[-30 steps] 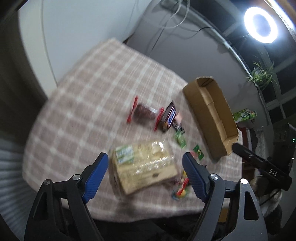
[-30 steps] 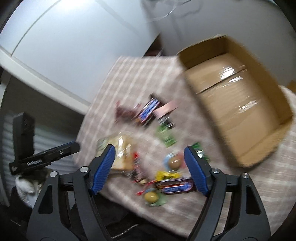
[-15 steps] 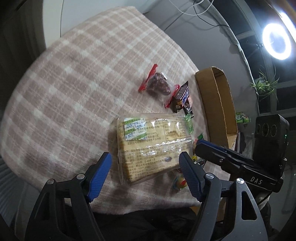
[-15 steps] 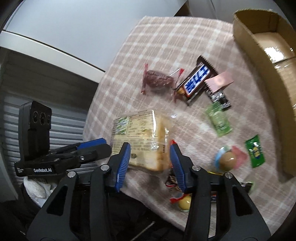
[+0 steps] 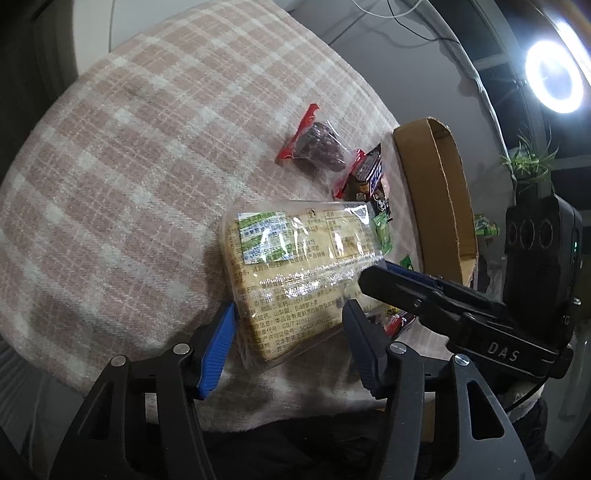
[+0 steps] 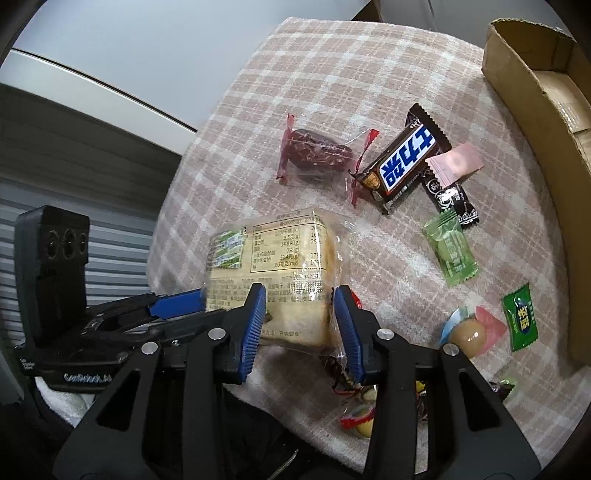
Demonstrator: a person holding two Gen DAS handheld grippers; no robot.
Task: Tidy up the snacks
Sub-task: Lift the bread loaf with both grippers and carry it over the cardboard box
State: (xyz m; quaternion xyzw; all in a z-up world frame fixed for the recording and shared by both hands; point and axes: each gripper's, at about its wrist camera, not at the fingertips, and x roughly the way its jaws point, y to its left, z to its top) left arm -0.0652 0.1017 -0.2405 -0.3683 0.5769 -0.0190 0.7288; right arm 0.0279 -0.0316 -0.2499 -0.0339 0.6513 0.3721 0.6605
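The cake packet [image 5: 295,273] on the checked cloth [image 5: 122,192] is bracketed by both grippers. The right gripper [image 6: 299,325], narrowed, is pressed on its end; the left gripper [image 5: 286,345] has just been closing, contact unclear. Snacks beneath are partly hidden.

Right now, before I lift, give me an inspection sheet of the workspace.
Surface: checked cloth, rumpled near the front edge.
Job's things: bread pack flat on cloth; box open.
Clutter: date pouch, chocolate bar, green sweets, jelly cup.
Grippers: left hand-held gripper closing around pack's end; right hand-held gripper pressing its sides.
Cables: wires on wall.
Surroundings: ring light, plant.
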